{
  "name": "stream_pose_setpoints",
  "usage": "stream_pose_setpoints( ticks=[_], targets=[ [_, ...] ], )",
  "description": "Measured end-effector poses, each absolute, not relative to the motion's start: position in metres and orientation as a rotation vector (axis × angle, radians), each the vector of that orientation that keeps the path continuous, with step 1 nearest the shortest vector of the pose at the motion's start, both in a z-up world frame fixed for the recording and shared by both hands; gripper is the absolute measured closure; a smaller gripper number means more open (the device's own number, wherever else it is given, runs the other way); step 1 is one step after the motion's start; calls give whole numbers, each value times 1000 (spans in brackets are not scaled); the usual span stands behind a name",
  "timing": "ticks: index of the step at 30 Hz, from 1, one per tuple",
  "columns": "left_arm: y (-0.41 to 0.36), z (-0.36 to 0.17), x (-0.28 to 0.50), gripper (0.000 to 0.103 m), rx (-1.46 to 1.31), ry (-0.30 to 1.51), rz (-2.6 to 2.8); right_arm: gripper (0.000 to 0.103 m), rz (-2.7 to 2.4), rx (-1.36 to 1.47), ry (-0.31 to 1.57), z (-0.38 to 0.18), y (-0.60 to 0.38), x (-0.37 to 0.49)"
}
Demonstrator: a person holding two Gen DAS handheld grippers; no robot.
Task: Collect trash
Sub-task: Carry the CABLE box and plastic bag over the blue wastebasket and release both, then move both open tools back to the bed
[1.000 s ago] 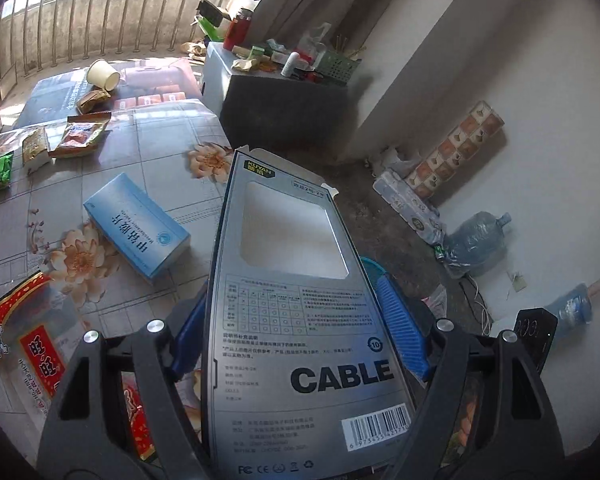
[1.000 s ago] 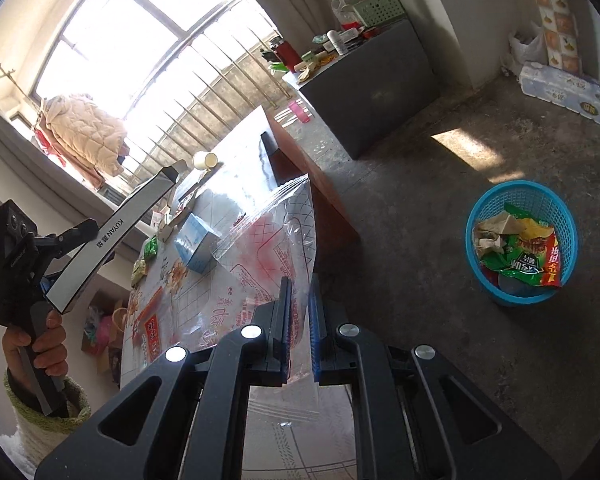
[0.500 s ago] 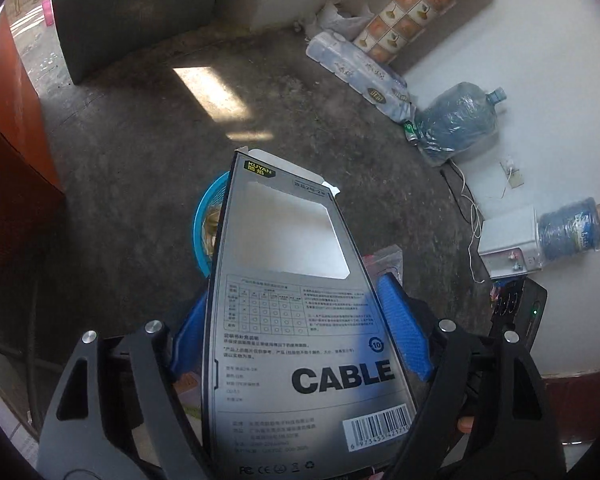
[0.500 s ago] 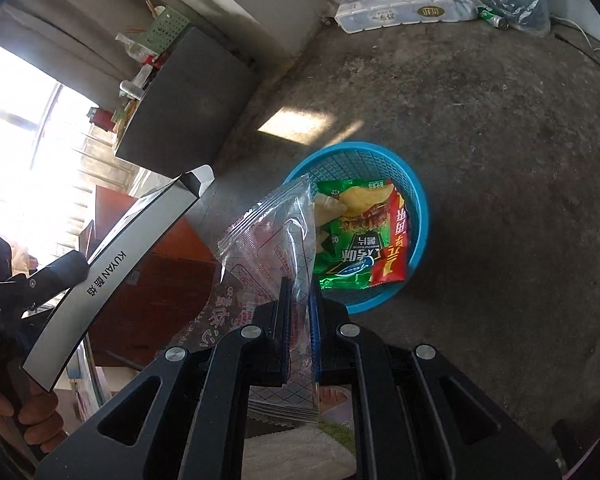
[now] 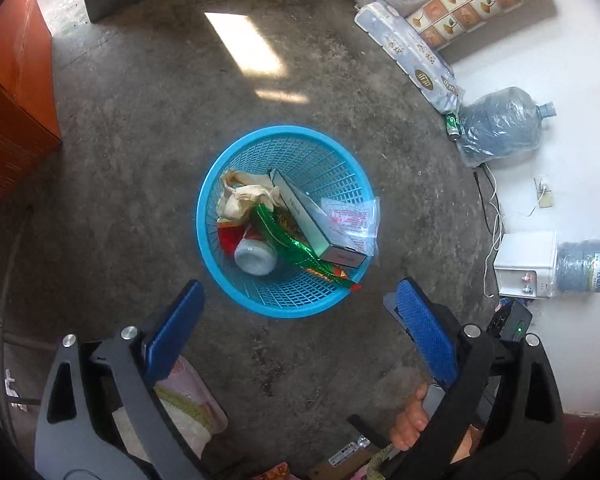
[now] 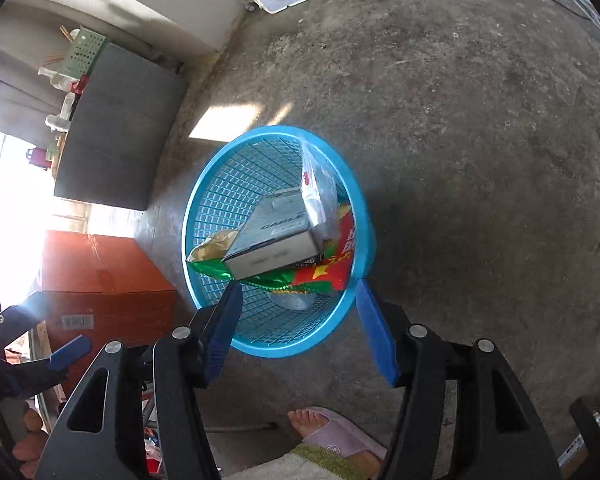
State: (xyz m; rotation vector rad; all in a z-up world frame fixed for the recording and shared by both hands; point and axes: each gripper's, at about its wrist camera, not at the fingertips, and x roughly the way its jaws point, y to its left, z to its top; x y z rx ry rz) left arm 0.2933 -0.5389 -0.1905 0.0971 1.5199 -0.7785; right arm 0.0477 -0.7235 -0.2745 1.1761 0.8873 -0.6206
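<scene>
Cable box dropped into blue basket, both tools wide, bare concrete floor

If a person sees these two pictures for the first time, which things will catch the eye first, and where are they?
The eye goes first to the round bright blue plastic mesh basket on the grey concrete floor, in the middle of both views. In it a grey cardboard cable box lies tilted over a green and red foil snack wrapper, with a clear plastic zip bag beside it. Both the left gripper and right gripper hang open and empty above the basket.
</scene>
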Motion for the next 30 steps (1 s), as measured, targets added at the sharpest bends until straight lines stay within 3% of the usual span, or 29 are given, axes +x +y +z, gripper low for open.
stream_pose_setpoints(
  ticks=[6, 8, 16, 30],
  targets=[
    [-500, -109, 273, 10, 98, 1371, -850, 43, -590, 1157, 798, -224, -705, 13],
    [-480, -82, 260, 10, 106, 1320, -866, 38, -571, 1122, 778, -202, -693, 5],
    [-354, -5, 202, 10, 36, 1177, -888, 33, -424, 953, 766, -122, -631, -6],
    [-42, 26, 151, 10, -198, 962, -499, 30, -6, 751, 880, -46, -481, 73]
  ],
)
